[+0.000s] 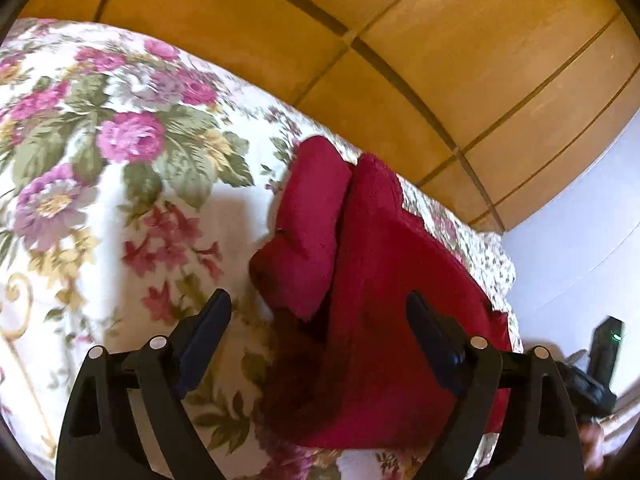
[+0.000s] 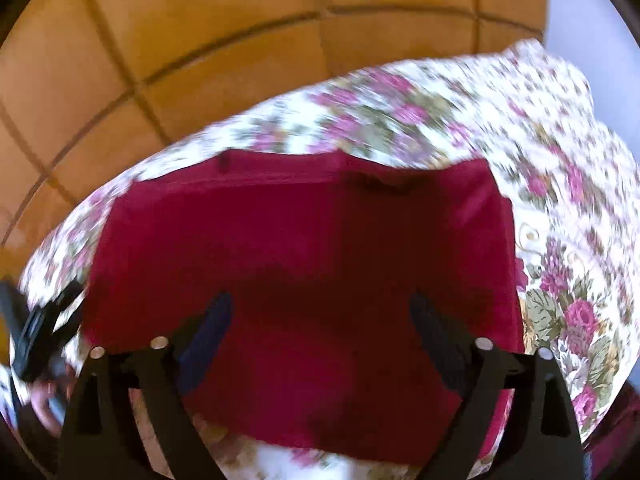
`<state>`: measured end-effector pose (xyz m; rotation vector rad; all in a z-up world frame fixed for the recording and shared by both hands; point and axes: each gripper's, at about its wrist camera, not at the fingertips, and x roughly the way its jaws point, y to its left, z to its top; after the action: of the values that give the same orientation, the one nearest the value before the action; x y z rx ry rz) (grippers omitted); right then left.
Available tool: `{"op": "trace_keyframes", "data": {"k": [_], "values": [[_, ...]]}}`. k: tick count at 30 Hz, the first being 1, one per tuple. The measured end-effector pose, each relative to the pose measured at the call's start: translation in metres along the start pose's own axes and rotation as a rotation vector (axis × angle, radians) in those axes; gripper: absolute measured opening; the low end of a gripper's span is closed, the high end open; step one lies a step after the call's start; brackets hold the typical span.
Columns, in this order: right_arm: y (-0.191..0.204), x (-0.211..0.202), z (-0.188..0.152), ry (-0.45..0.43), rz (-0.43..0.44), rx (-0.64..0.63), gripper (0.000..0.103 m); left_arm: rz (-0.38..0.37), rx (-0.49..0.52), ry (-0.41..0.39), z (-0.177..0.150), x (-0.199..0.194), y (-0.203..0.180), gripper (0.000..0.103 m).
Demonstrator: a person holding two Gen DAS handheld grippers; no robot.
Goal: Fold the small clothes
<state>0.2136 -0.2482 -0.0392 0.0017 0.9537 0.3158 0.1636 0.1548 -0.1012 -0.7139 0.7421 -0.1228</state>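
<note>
While my left gripper (image 1: 320, 312) hovered over the bed's floral bedspread (image 1: 80, 184), its fingers (image 1: 208, 324) were spread wide with nothing between them. Just ahead, a dark red garment (image 1: 372, 280) lay on the bedspread, one part doubled over into a thick roll on its left side. Beyond the bed stood a wooden panelled wardrobe (image 1: 400, 40). Further right, my right gripper (image 2: 320, 312) hung above the same red garment (image 2: 304, 240), fingers (image 2: 432, 328) likewise parted and empty; that view was motion-blurred.

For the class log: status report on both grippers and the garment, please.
Left gripper open, empty. Right gripper open, empty. Red garment on floral bedspread, ungripped. No obstruction seen.
</note>
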Motion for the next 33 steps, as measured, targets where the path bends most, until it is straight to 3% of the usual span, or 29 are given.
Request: {"op": "trace_keyframes", "data": {"k": [4,9,10,11,14,17,26,33], "values": [[0.034,0.003,-0.023,0.052,-0.090,-0.088,0.097,0.017,0.047,0.120,0.004,0.029,-0.011,0.088],[0.031,0.026,-0.052,0.127,-0.164,-0.003,0.098,0.027,0.049,0.111,0.006,0.040,-0.016,0.089],[0.026,0.033,-0.054,0.143,-0.171,0.005,0.098,0.025,0.037,0.108,0.007,0.041,-0.015,0.085],[0.024,0.040,-0.057,0.162,-0.180,0.005,0.101,0.033,0.020,0.104,0.008,0.042,-0.013,0.069],[0.022,0.058,-0.064,0.197,-0.196,-0.016,0.101,0.020,-0.018,0.121,0.011,0.045,-0.011,0.042],[0.025,0.062,-0.065,0.181,-0.217,-0.029,0.101,-0.018,-0.002,0.134,0.014,0.046,-0.016,0.030],[0.020,0.056,-0.049,0.240,-0.200,0.027,0.101,-0.119,0.072,0.052,0.030,0.015,-0.065,0.026],[0.002,0.017,-0.025,0.153,-0.206,0.076,0.101,-0.178,0.140,0.044,0.034,0.008,-0.111,0.026]]}}
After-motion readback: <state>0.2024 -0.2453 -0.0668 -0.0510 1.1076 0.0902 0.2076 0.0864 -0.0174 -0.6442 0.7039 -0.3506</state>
